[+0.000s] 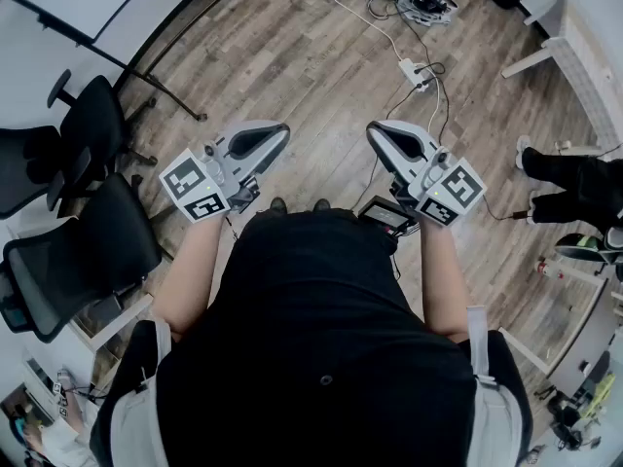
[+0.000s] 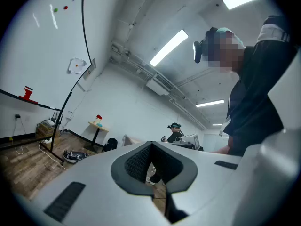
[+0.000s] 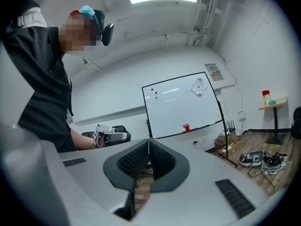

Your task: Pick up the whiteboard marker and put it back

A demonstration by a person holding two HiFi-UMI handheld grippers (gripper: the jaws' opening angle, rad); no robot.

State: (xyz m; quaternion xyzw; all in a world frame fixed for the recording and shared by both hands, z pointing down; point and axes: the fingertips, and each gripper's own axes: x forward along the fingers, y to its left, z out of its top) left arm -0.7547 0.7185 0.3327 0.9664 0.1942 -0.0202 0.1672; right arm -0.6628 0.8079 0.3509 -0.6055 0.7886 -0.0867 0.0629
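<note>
Fingers (image 2: 135, 163) of the left gripper (image 2: 151, 144) were closed tip to tip, and I saw nothing held between them; only a strip of wooden floor (image 1: 292, 56) showed through the slot behind the pads. In the head view I read this gripper as held about level in front of the person's black torso (image 1: 321, 329), with two black office chairs (image 1: 83, 251) standing to its left. A bare gap of floor lay between the two grippers, which were well apart and pointed the same way. The right gripper (image 3: 149, 139) was likewise shut, its ribbed fingers (image 3: 162, 160) meeting along a thin seam with nothing gripped. Beyond its jaws I saw the whiteboard (image 3: 181, 105) upright on its stand, with a small red item (image 3: 186, 128) resting on its lower ledge. I could not tell whether that item was the whiteboard marker, and no view showed me the marker clearly. Farther right, a power strip (image 1: 414, 71) and its cables lay on the floor.
</note>
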